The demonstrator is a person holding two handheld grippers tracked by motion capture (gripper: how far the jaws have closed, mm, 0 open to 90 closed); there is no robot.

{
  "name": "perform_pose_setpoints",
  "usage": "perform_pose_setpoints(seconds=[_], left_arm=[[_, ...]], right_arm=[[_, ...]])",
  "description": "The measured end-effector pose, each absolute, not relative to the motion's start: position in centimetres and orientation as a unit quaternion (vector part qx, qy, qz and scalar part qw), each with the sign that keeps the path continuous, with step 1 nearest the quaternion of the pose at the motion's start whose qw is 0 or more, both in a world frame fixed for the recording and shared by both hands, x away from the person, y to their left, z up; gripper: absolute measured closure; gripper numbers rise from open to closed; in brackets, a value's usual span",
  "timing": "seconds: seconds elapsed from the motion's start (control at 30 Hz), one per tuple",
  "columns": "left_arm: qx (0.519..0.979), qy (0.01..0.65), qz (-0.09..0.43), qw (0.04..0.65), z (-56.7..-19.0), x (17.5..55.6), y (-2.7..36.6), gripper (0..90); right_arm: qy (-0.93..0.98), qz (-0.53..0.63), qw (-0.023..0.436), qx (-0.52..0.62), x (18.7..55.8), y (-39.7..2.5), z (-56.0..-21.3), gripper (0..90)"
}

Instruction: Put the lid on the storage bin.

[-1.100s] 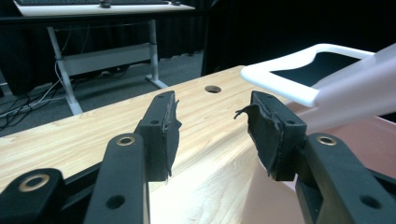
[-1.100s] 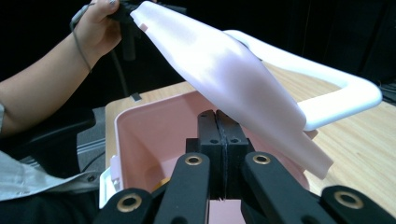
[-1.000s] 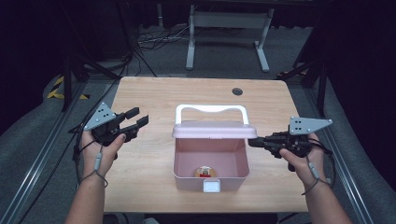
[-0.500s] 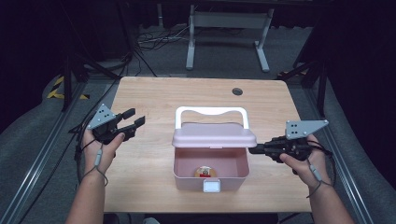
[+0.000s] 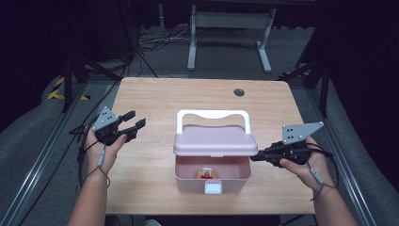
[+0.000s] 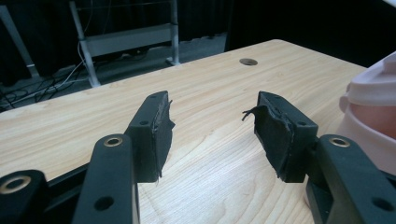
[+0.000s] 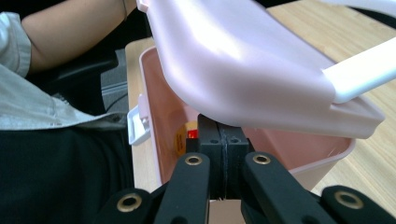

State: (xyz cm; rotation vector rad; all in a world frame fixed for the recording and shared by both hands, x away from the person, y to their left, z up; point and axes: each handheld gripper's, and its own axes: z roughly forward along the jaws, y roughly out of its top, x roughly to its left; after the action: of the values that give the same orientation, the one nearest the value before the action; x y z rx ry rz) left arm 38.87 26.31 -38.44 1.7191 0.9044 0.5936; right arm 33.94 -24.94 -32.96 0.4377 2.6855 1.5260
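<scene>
Looking at the pink box (image 5: 211, 176) near the front edge of the table (image 5: 188, 99), its lid (image 5: 215, 141) is now dropped a lot lower than a second ago, when it was propped well open. It's being propped from under its right edge by the right gripper (image 5: 258, 157), jaws pressed together with nothing pinched between them. A small red and yellow item (image 5: 205, 173) can be seen inside the box. The left gripper (image 5: 132, 123) is parked well left of the box, jaws spread, nothing held. So the lid is probably being lowered shut, just not latched yet.
</scene>
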Motion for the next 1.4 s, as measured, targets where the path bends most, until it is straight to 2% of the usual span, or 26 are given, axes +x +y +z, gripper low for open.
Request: perform_pose_setpoints(seconds=[1.4], left_arm=[[0.719,0.392,0.252,0.515,-39.11,39.09,26.99,46.0]], right_arm=[[0.92,0.377,-0.028,0.107,33.57,-24.19,-33.9,90.0]])
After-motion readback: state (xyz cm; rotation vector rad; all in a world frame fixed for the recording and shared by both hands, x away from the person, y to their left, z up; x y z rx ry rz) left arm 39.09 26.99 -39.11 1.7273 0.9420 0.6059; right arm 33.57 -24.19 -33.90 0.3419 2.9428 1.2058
